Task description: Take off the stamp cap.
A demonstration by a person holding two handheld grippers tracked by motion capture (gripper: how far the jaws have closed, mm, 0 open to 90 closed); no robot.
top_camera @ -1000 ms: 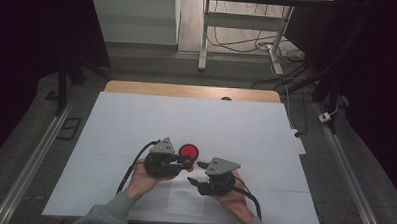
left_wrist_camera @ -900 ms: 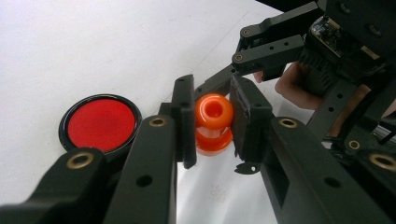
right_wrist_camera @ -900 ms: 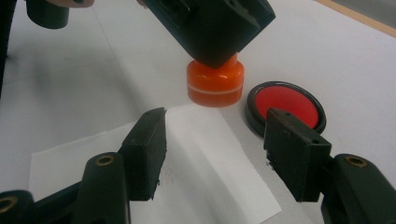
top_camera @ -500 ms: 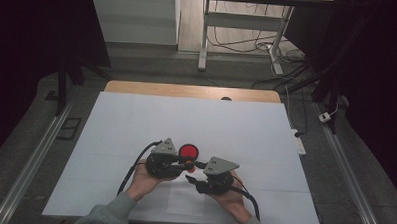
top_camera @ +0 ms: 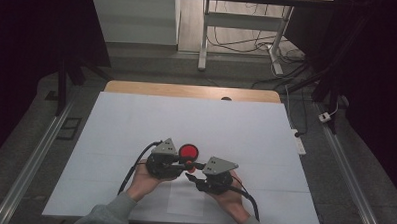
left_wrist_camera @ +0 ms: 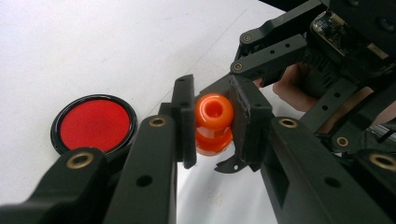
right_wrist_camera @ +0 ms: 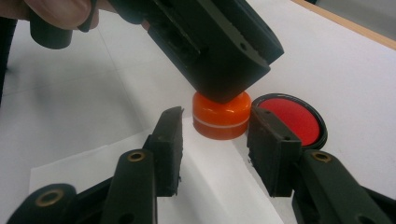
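While clamped between the pads: orange piece (left_wrist_camera: pixel 214 123), held clear of the bench (top_camera: pixel 136 120) in the left tool (left_wrist_camera: pixel 214 135); open neck toward the left gripper view's camera; base flared, with a pale band round it in the right gripper view

Left tool: jaws together on the orange piece, pads pressing both its sides; held in the left hand (top_camera: pixel 143 179)

Right tool (right_wrist_camera: pixel 215 140): jaws apart, just been closing; orange piece ahead of the gap, untouched by either pad; held in the right hand (top_camera: pixel 228 195)

Red disc (top_camera: pixel 188 151): flat on the bench, black-rimmed, just beyond the two tools; close beside the orange piece

Paper sheet (right_wrist_camera: pixel 215 186): white, lying under the right tool
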